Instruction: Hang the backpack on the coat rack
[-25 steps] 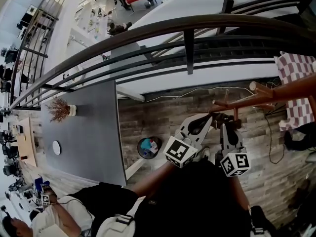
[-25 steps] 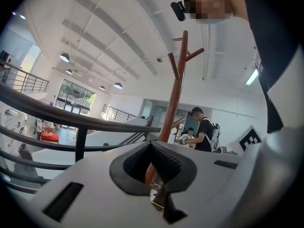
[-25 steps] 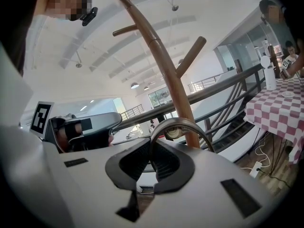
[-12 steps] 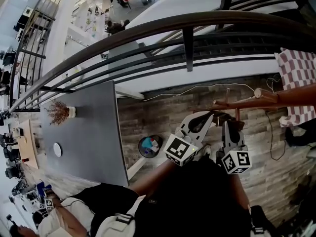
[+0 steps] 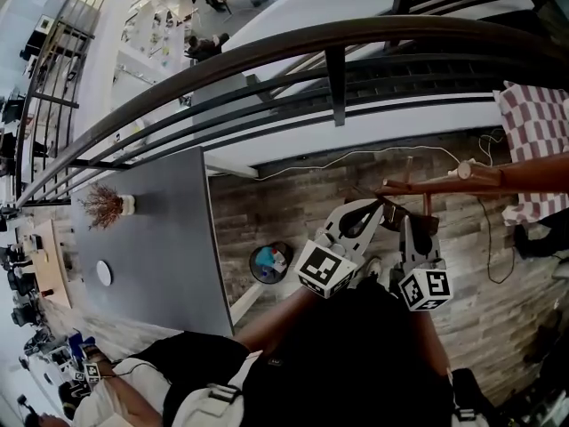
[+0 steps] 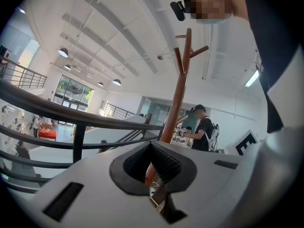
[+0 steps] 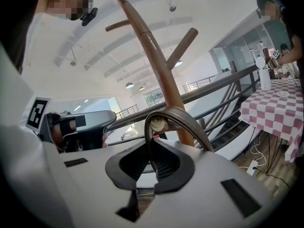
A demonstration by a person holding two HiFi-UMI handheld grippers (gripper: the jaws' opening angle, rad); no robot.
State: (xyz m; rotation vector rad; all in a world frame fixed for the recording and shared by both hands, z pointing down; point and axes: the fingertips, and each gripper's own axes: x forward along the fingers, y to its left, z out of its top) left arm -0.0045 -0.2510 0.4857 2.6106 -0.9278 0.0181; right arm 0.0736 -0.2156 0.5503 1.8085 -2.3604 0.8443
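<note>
Left gripper: jaws are pressed together, and a thin dark strap with a light edge is pinched between the black pads, seen low in the middle of the left gripper view. Right gripper: also clamped, this time on a dark loop that comes up out of the pads and arches over to the right. A pale round end is seen just inside the top of that loop, but what it belongs to can't be made out

In the head view both grippers are held side by side just right of centre, with their marker cubes towards the bottom. The backpack is found right below them as a big black mass filling the lower middle of the frame, so it's hanging from the two grippers rather than from any peg

The coat rack is seen as a brown wooden pole running across the right side of the head view, its pegs just above the gripper tips. In both gripper views it stands close behind the jaws

Further out, a dark railing is curved across the upper half. A grey table sits at the left with a small dried plant on it, a round bin is on the wood floor beside it, and a checked cloth is at the right edge
</note>
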